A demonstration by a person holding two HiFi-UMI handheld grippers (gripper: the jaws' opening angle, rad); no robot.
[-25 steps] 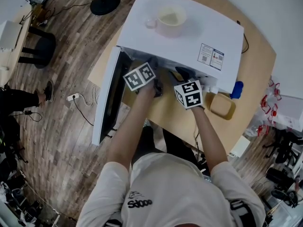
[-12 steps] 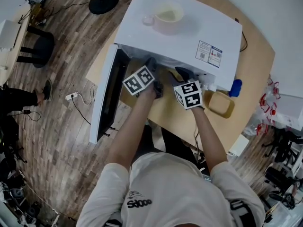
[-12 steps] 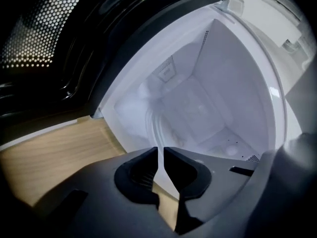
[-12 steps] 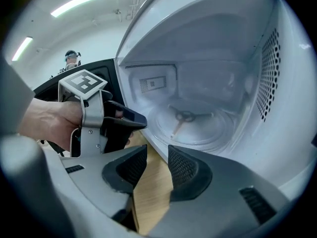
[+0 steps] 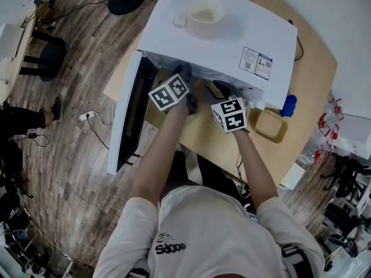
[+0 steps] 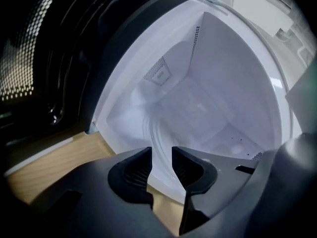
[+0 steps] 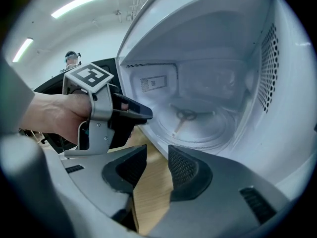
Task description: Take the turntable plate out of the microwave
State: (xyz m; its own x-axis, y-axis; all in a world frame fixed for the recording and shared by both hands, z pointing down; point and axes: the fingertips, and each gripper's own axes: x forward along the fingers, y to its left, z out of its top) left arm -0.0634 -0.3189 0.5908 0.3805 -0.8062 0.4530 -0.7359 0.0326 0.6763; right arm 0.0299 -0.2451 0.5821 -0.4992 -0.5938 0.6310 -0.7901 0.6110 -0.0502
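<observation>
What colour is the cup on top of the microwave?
The cup is off-white; the head view shows it best.

Left gripper view: glass turntable plate (image 6: pixel 157 128) reads only as faint arcs. Its near rim is hidden behind the left claw (image 6: pixel 162 168), whose jaws have just been opening, nothing pressed between the pads. Whether the rim reaches into the gap: cannot tell.
Head view: microwave (image 5: pixel 220 33) top covers the cavity and plate. Label (image 5: pixel 258 64) print too small to read. Mug (image 5: pixel 204 16) contents unclear.
</observation>
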